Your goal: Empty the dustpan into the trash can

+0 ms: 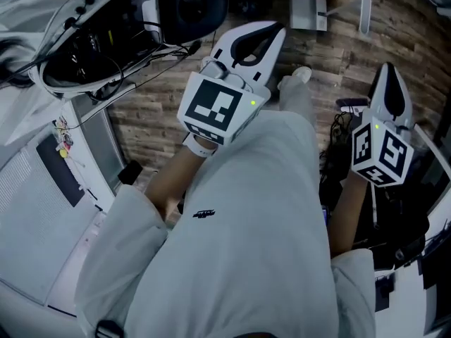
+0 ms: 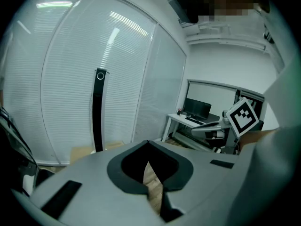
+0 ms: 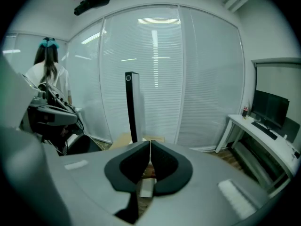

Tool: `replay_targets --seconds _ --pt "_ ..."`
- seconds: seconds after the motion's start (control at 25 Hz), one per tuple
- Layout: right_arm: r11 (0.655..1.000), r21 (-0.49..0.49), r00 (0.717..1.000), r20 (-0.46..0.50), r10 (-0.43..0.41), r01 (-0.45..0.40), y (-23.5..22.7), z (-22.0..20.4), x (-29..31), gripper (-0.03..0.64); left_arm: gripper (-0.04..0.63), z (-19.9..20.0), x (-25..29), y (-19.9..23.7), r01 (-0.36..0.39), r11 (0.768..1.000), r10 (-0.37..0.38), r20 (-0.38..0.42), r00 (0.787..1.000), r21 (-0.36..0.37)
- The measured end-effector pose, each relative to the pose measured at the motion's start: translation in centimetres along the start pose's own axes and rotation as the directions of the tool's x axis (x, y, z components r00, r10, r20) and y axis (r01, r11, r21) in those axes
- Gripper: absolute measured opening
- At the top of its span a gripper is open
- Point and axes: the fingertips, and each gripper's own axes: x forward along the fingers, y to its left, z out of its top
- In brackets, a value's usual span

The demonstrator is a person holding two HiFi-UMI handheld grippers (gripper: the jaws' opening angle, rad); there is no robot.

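Observation:
No view shows anything I can tell to be a dustpan or a trash can. In the head view my left gripper (image 1: 271, 30) is raised in front of the person's light grey shirt, its marker cube (image 1: 213, 108) facing up. My right gripper (image 1: 390, 69) is up at the right. In the left gripper view the left gripper (image 2: 148, 144) has its tips touching with nothing between them. The right gripper (image 3: 150, 145) in its own view is shut too, with only a thin line between the dark pads (image 3: 164, 166), and it holds nothing.
The floor (image 1: 169, 111) is wood plank. A small grey box (image 1: 308, 11) and a white upright piece (image 1: 363, 13) lie ahead. Dark cabled equipment (image 1: 106, 41) fills the left. White blinds (image 3: 155, 74), a black post (image 3: 131, 105), a desk with a monitor (image 3: 268, 114) and a standing person (image 3: 47, 74) are around.

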Motion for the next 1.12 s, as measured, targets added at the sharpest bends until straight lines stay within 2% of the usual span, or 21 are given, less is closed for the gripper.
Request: replay_targets --seconds 0.32,0.56,0.72,0.84,1.0,1.12 --pt "0.990 0.028 0.988 0.080 0.133 -0.136 4.2 2.5 -4.0 0.018 0.006 1.9 -4.4 0.4 -0.039 0.999 0.038 0.047 0.998 0.018" --pt "0.966 -0.036 0.959 0.115 0.260 -0.258 9.0 3.8 -4.6 0.018 0.006 1.4 -7.8 1.4 -0.090 0.996 0.090 0.073 0.993 -0.011" --pt "0.947 -0.053 0.940 0.113 0.321 -0.317 10.3 4.1 -4.0 0.018 0.006 1.6 -7.8 1.8 -0.106 0.994 0.109 0.096 0.989 -0.030" --pt "0.938 -0.053 0.932 0.110 0.346 -0.342 9.7 4.1 -2.8 0.018 0.006 2.1 -6.4 1.7 -0.104 0.994 0.109 0.112 0.988 -0.043" --pt "0.917 -0.117 0.914 0.098 0.393 -0.381 9.0 4.0 -1.0 0.018 0.006 2.2 -3.7 1.7 -0.104 0.993 0.110 0.111 0.988 -0.054" --pt "0.904 -0.149 0.906 0.088 0.415 -0.400 10.4 4.3 -1.8 0.018 0.006 2.4 -4.7 2.0 -0.094 0.994 0.101 0.123 0.987 -0.059"
